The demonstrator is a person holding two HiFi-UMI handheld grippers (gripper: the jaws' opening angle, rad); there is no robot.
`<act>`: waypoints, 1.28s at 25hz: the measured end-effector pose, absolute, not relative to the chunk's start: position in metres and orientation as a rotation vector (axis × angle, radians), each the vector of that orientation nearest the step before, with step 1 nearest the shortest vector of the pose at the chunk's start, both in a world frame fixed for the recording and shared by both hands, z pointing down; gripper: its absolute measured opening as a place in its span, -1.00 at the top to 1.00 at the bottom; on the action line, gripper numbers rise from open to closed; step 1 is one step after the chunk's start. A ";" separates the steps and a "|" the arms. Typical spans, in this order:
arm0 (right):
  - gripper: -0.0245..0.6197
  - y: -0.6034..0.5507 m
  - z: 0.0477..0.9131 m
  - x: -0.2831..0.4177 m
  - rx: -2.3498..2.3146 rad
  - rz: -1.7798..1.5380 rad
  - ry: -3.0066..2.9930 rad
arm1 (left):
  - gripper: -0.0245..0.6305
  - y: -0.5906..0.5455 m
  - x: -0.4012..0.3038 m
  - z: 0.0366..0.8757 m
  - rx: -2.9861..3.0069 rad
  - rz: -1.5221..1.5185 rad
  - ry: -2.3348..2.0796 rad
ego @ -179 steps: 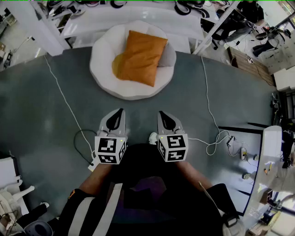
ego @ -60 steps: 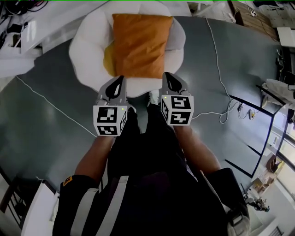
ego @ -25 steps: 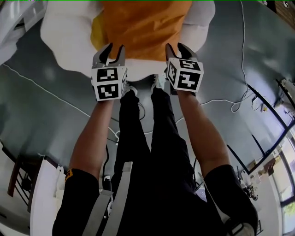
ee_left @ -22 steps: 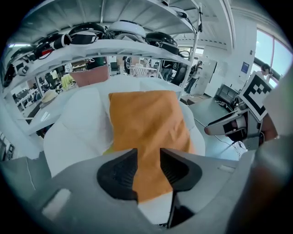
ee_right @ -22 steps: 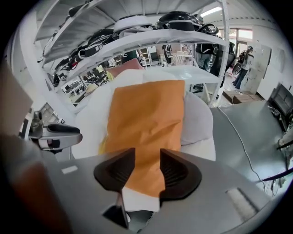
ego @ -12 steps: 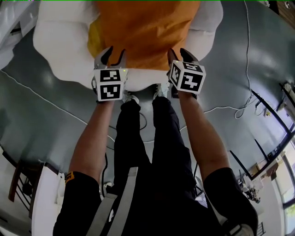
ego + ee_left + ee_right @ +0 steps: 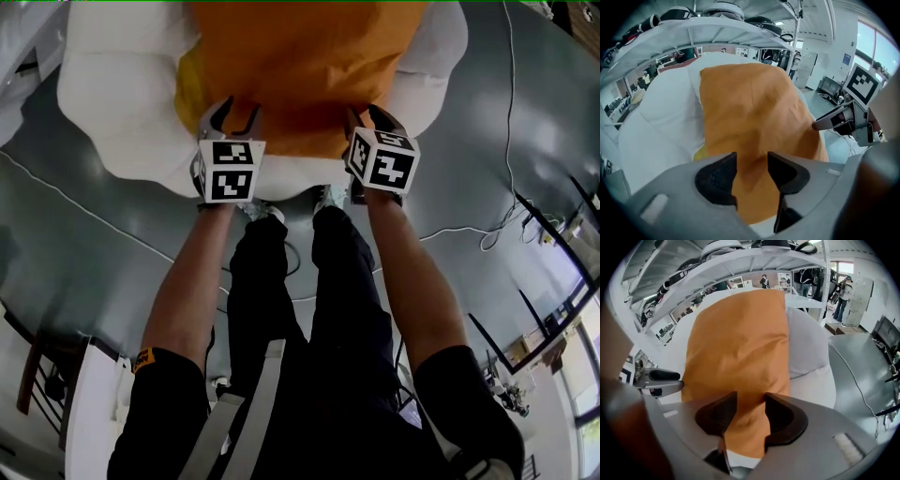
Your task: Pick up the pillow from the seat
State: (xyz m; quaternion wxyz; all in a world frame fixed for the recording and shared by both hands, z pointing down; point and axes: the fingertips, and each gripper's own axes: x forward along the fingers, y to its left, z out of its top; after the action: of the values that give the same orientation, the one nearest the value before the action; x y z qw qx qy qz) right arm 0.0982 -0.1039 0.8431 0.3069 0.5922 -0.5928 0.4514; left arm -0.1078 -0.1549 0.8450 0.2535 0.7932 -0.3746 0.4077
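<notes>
An orange pillow [image 7: 300, 66] lies on a round white padded seat [image 7: 122, 94]. Both grippers point steeply down at its near edge. My left gripper [image 7: 231, 114] is at the pillow's near-left corner and my right gripper [image 7: 371, 116] at the near-right corner. The left gripper's [image 7: 752, 171] jaws have just been opening, with orange fabric [image 7: 754, 117] showing in the gap and not pinched. The right gripper's [image 7: 750, 413] jaws have also just been opening, and the pillow edge [image 7: 740, 348] shows between them unpressed.
A yellow cushion [image 7: 192, 84] pokes out under the pillow's left side, and a grey cushion [image 7: 806, 343] lies to its right. White shelving [image 7: 740, 28] stands behind the seat. Cables [image 7: 487, 234] trail over the grey floor. The person's legs [image 7: 309, 309] stand just before the seat.
Both grippers have sunk toward the pillow's near edge, which now fills more of the view. Their jaws stand wider apart than a second ago.
</notes>
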 end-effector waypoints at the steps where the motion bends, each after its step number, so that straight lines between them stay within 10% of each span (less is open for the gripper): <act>1: 0.34 -0.105 0.846 0.097 1.566 1.198 -1.567 | 0.26 -0.155 -0.107 0.851 2.157 1.116 -1.009; 14: 0.46 -0.114 0.869 0.099 1.574 1.187 -1.583 | 0.18 -0.162 -0.091 0.889 2.187 1.160 -0.960; 32: 0.89 -0.109 0.835 0.090 1.523 1.180 -1.617 | 0.89 -0.151 -0.086 0.850 2.150 1.166 -0.931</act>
State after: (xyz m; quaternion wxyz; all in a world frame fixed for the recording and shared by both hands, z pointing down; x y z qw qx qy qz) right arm 0.0901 -0.1086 0.8345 0.3079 0.5761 -0.6116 0.4463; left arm -0.0859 -0.1507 0.8501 0.2591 0.7935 -0.3435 0.4303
